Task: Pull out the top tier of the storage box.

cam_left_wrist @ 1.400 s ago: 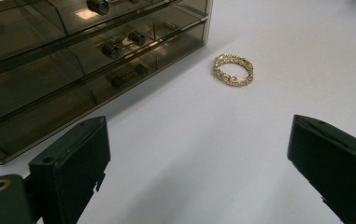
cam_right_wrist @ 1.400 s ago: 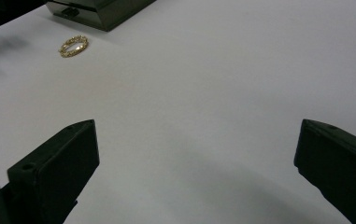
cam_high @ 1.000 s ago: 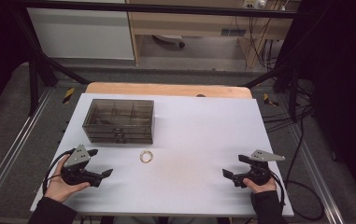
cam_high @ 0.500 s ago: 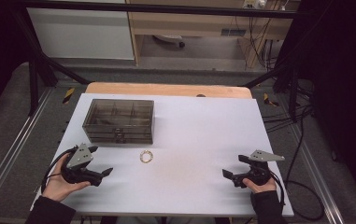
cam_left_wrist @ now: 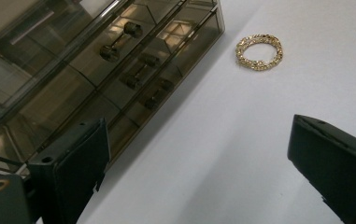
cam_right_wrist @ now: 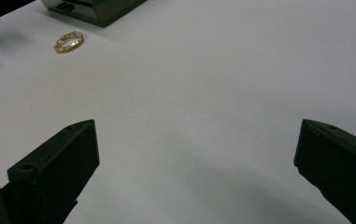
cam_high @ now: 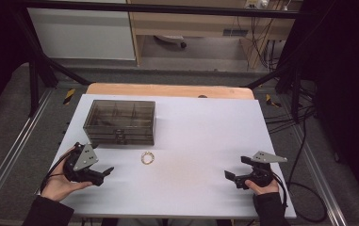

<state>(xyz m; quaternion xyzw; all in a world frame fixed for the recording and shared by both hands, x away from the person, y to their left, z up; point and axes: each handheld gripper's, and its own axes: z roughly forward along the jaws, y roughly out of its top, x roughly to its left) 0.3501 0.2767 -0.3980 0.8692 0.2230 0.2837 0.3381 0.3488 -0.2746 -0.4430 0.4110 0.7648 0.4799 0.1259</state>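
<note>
Gold chain bracelet [cam_high: 147, 157] lying flat on the white table [cam_high: 205, 127], just in front of the smoked-plastic drawer box [cam_high: 120, 121] and apart from it. Left gripper [cam_high: 102, 172], jaws spread wide and empty, rests near the front-left edge, aimed toward the bracelet. Right gripper [cam_high: 231, 177], jaws likewise spread and empty, sits well apart near the front-right edge.

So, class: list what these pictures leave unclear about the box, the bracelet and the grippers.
- Box: whether anything lies inside; smoked walls and glare, left gripper view.
- Box, right gripper view: cut off by the top edge.
- Bracelet: clasp too small, every view.
- Left gripper: jaw tips cut off by the bottom edge, left gripper view.
</note>
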